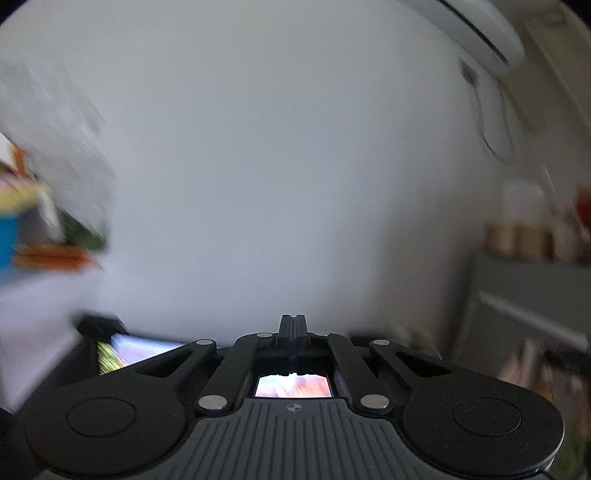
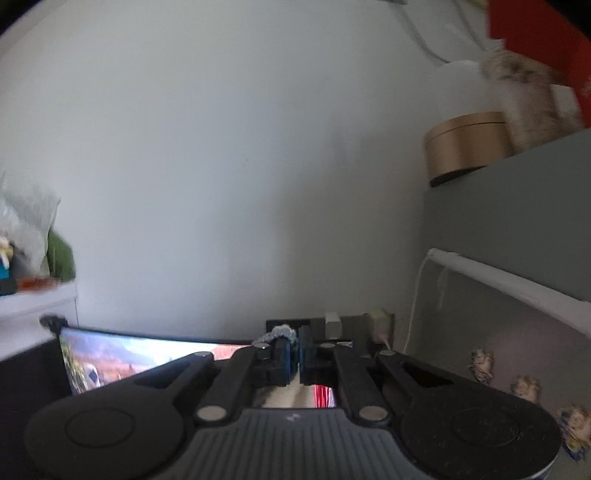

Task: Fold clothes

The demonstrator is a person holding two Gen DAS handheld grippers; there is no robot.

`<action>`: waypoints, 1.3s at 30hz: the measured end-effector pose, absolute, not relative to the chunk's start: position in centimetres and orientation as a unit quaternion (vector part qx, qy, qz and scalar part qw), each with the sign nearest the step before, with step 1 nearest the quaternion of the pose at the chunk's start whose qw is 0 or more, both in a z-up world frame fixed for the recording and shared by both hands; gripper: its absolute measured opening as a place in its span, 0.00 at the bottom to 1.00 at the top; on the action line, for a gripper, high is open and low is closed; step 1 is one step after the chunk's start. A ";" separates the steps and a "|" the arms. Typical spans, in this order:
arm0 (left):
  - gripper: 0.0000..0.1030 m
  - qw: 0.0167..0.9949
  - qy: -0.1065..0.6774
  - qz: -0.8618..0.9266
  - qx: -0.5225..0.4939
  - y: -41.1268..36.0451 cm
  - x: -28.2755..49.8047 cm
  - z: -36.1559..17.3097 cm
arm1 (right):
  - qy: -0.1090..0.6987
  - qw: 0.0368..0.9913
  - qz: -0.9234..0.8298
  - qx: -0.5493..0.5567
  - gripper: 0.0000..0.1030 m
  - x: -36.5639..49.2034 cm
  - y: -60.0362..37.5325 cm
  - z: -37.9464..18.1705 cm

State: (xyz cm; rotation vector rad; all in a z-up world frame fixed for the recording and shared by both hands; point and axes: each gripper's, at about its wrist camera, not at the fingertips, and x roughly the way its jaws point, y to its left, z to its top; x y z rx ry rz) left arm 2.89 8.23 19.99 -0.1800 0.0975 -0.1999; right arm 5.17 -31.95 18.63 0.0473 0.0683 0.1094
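Observation:
Both views point up at a white wall, and no spread-out garment shows. My right gripper point(image 2: 298, 345) is shut on a piece of cloth: a fuzzy grey-white edge point(image 2: 279, 331) curls over the left fingertip, and pale cloth point(image 2: 284, 398) hangs below between the fingers. In the blurred left wrist view, my left gripper point(image 1: 293, 325) is shut with its fingers pressed together and no cloth visible between them.
A lit monitor point(image 2: 147, 356) stands low by the wall, also seen as the monitor point(image 1: 144, 350) in the left view. A grey cabinet point(image 2: 517, 221) at right carries a gold round tin point(image 2: 465, 147). A white shelf point(image 2: 33, 306) with clutter is at left. An air conditioner point(image 1: 476, 33) hangs high.

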 end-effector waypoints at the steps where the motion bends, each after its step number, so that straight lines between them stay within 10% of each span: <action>1: 0.00 0.987 0.067 -0.119 -0.086 7.6 3.5 18.6 | 0.033 0.998 0.057 0.013 0.03 5.6 -31.9 18.4; 12: 0.06 0.891 0.200 -0.342 -0.223 1.1 9.0 2.6 | 0.041 0.996 0.075 -0.008 0.03 4.8 -33.0 15.0; 16: 0.34 0.841 0.235 -0.399 -0.281 -0.9 10.6 -2.9 | 0.047 0.996 0.072 0.004 0.03 3.8 -34.6 14.5; 21: 0.39 0.779 0.306 -0.382 -0.393 -1.6 12.8 -7.4 | 0.059 0.995 0.083 -0.006 0.03 2.0 -35.0 13.5; 39: 0.49 0.752 0.474 -0.286 -0.358 -3.6 12.4 -8.4 | 0.050 0.989 0.129 -0.060 0.03 -2.8 -31.6 11.4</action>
